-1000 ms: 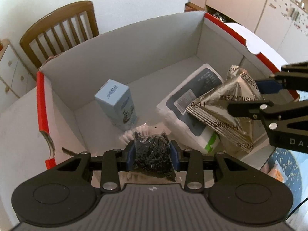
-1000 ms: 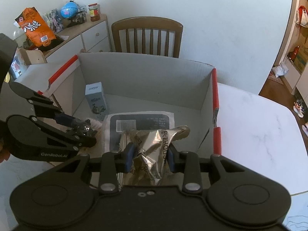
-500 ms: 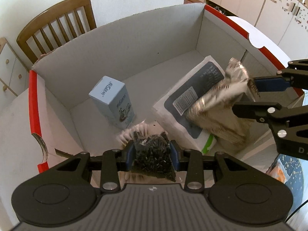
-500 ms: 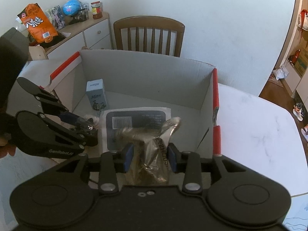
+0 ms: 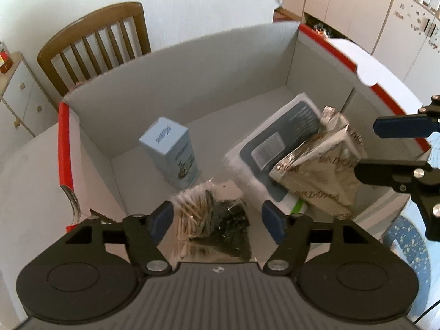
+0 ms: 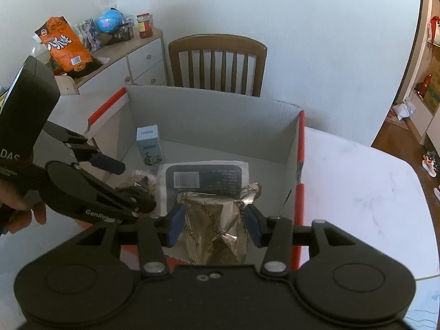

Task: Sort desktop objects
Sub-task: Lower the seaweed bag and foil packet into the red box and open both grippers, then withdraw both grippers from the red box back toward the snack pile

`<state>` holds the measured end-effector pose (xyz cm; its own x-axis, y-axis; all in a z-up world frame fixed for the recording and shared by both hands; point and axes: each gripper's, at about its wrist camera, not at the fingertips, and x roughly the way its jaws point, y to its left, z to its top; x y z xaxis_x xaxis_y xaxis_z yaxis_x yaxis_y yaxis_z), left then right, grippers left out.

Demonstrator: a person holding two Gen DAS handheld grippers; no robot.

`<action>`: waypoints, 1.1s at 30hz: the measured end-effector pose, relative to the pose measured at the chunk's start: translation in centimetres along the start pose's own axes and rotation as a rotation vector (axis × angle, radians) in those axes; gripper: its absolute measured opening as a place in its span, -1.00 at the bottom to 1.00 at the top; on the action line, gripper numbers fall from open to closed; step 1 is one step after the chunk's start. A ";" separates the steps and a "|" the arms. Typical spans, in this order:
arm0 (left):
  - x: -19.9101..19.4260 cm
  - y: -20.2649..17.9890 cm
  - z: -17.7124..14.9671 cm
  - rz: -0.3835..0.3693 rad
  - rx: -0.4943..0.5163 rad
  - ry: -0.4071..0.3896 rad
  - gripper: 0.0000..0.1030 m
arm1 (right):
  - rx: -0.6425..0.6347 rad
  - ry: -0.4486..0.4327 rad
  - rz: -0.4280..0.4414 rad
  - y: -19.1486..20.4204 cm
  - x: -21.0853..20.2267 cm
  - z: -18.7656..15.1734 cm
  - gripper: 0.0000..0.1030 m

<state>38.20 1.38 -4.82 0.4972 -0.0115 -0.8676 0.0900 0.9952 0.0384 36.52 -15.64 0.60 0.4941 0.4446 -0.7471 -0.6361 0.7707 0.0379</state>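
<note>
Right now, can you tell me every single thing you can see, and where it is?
Cardboard box: 1, grey inside with red edges, on the white table.
Small carton: 1, light blue, upright in the box's back left part.
Flat packet: 1, white with a dark label, on the box floor.
Foil bag: 1, silvery gold, lying on the flat packet.
Dark-bits bag: 1, clear, on the box's near floor.
Cotton swabs: one bundle, white-tipped, beside it.
Chair: 1, brown wood, behind the box.
Drawer unit: 1, white, left of the chair.
Snack bag: 1, orange, on top of the drawer unit.
Left gripper: black with blue pads, open.
Right gripper: same, open.
</note>
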 end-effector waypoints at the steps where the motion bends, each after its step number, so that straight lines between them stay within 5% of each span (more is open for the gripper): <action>1: -0.3 -0.1 0.0 0.004 0.000 -0.009 0.44 | 0.001 -0.004 0.000 0.0 -0.3 0.0 0.03; 16: -4.2 -1.6 -1.0 -0.001 -0.021 -0.084 0.46 | -0.014 -0.039 0.014 -0.5 -4.4 -1.1 0.15; 33: -9.1 -3.4 -3.6 0.035 -0.044 -0.137 0.79 | -0.039 -0.074 0.051 -0.3 -8.1 -2.7 0.39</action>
<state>30.27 -1.54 1.13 0.6126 0.0132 -0.7903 0.0338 0.9985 0.0430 31.09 -20.68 4.80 0.5015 0.5165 -0.6941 -0.6837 0.7282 0.0480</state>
